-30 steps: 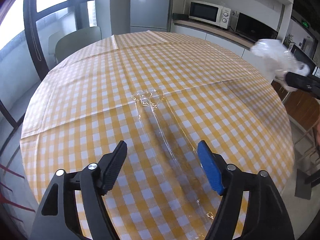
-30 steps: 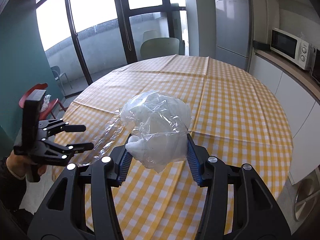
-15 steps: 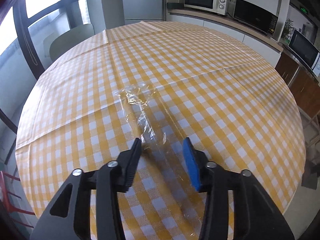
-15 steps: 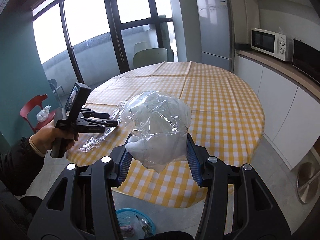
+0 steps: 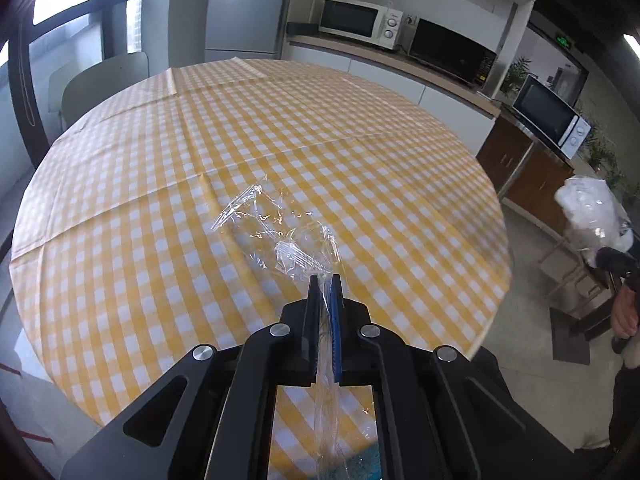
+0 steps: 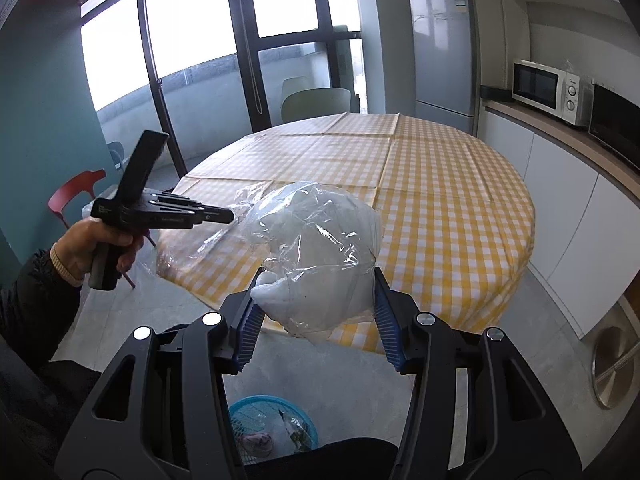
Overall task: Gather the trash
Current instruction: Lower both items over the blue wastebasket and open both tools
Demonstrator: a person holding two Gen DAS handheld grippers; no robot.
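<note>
Left gripper [image 5: 325,280] clamped tight on clear plastic wrap [image 5: 280,236] trailing ahead, ready to lift. Right gripper [image 6: 316,312] squeezing bagged white wad [image 6: 316,256], blue bin [image 6: 272,424] right below for dropping.

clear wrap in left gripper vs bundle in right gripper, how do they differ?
The clear wrap is flat, see-through film trailing onto the table; the bundle is a bulky wad with white stuffing, hanging in the air. The left gripper is pinched shut on a thin strip of wrap; the right gripper stands wide around the bundle. Both are crinkled plastic trash.
</note>
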